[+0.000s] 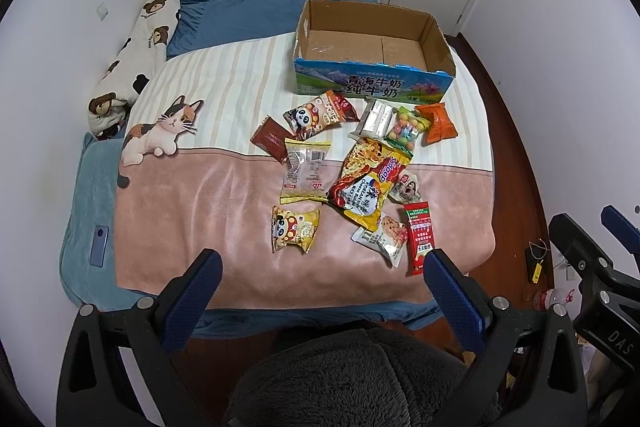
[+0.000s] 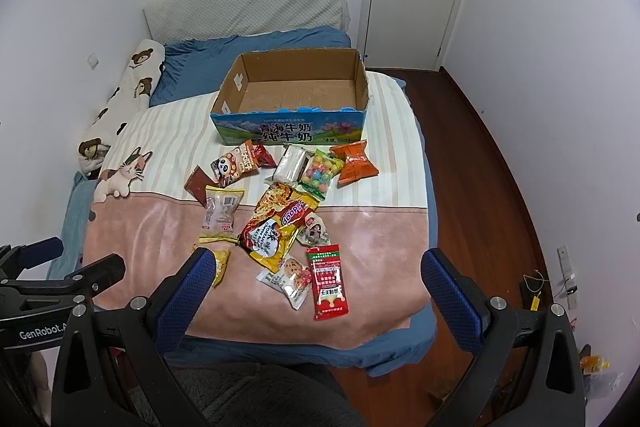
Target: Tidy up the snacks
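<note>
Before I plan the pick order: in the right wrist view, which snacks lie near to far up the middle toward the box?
Red sausage packet → yellow noodle packet → colourful candy-ball bag → cardboard milk box.

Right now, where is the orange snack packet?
In both views the orange snack packet lies on the striped part of the blanket, at the right end of the far row, touching the colourful candy bag and just before the cardboard box.

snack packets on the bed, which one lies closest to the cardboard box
The panda-print packet with the dark red end, lying just below the cardboard box front wall near its left end. The orange packet and the other packets sit slightly farther down the blanket.
</note>
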Available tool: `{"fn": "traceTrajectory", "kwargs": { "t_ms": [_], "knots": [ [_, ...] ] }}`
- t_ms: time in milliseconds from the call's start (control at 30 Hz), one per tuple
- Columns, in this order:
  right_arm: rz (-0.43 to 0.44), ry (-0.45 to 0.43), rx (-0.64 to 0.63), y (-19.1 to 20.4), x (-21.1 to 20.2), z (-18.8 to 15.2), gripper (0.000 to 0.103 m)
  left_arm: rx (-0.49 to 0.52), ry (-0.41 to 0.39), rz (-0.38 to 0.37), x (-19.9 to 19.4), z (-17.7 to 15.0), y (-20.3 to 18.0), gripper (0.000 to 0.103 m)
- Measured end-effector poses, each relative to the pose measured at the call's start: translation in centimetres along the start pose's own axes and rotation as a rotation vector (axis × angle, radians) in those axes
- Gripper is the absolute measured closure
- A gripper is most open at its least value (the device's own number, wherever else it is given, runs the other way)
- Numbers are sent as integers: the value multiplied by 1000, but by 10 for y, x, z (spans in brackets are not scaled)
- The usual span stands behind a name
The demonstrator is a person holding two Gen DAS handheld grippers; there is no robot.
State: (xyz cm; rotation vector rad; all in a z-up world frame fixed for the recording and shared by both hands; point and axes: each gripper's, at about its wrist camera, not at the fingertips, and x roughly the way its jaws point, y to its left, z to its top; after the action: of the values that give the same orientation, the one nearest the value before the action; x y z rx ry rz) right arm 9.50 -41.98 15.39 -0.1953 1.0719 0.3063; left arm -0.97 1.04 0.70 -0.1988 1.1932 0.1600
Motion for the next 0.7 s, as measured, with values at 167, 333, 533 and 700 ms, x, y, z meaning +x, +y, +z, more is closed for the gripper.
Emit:
{"fn": "traceTrajectory", "kwargs": {
  "t_ms": [167,333,533,700],
  "knots": [
    [-1,-3,3,-1,0,-1,0,1,-3,2,0,0,-1,0],
    [1,-6,7,-2,-1,0,0,2,-3,0,0,1,1,0],
    [1,-13,8,-1,-3,0,0,0,-3,0,0,1,0,0],
    [1,-15,8,-1,-2,1,0,1,-2,0,0,1,1,0]
  ]
}}
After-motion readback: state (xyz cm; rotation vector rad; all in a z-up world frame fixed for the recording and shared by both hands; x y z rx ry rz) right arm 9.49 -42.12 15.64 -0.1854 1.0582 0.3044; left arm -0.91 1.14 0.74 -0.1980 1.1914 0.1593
